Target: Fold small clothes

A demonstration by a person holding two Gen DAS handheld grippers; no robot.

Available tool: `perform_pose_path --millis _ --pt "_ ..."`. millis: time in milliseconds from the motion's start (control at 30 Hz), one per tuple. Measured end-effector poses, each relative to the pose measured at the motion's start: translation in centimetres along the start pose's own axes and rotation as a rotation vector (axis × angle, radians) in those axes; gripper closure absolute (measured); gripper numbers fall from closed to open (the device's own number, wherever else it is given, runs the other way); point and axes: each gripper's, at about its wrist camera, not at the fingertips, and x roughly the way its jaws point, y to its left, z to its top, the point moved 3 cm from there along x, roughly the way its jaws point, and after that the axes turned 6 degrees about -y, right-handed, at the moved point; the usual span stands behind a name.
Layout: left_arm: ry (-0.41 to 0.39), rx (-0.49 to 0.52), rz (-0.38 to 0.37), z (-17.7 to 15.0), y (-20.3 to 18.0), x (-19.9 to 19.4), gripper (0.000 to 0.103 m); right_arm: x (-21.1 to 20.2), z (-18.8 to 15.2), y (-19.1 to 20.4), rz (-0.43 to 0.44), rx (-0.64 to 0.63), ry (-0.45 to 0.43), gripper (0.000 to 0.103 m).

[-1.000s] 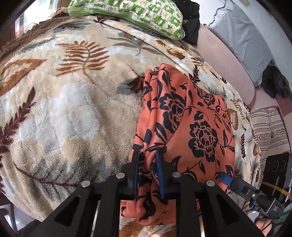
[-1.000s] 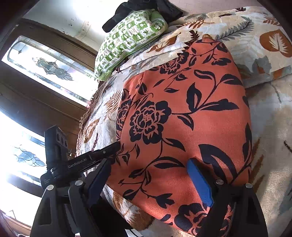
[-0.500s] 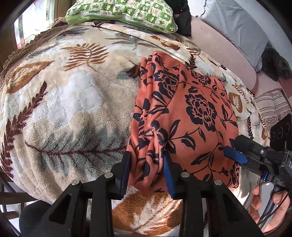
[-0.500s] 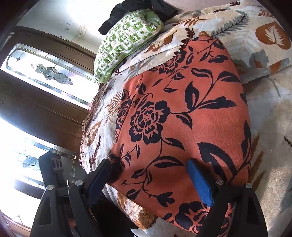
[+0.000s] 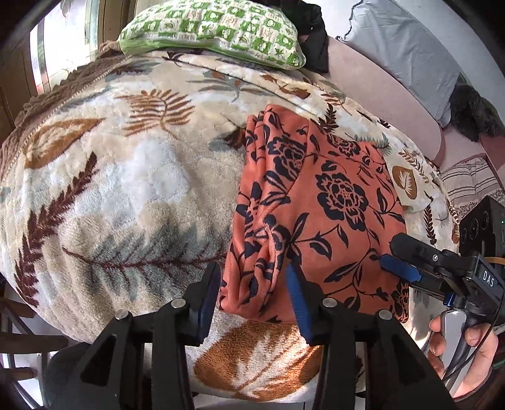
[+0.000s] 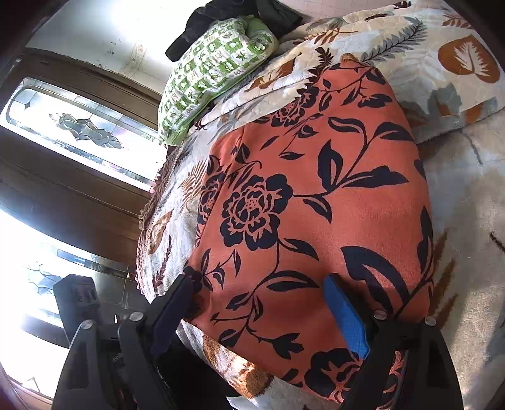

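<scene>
An orange cloth with a dark flower print lies folded on the leaf-patterned blanket; its left edge is bunched in pleats. My left gripper hovers at the cloth's near left corner. Its jaws are opening, the bunched edge lies between them, and the pads do not press it. In the right wrist view the same cloth fills the middle. My right gripper stands wide open just above its near edge, holding nothing. The right gripper also shows at the cloth's right side, with a hand on its handle.
A green checked pillow and dark clothing lie at the far end of the bed. A grey cushion leans on the pink sofa at the right. The blanket's edge drops off close below the cloth. Windows are on the left.
My left gripper has let go of the cloth's bunched edge, widened its jaws and drawn back toward the near edge of the bed. The right gripper has stayed still and open.
</scene>
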Motion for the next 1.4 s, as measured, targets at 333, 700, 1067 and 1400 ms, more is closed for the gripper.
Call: perform_pose_path --millis 333,700,1067,1400 --pt "-0.059 0.075 0.067 2.1 -1.5 -1.2 0.047 -0.2 -0.1 -0.2 0.024 0.013 -0.005 0.015" --pt "-0.055 0.098 0.085 2.6 -2.2 -0.8 0.047 -0.4 0.0 -0.5 0.044 0.023 0.003 0.015" --pt "0.04 0.032 0.037 2.5 -0.1 3.7 0.037 -5.1 1.5 -1.5 0.066 0.04 -0.099 0.015" --pt "0.056 0.003 -0.004 3.9 0.1 7.9 0.01 -1.0 4.5 -9.0 0.039 0.252 0.008 0.012"
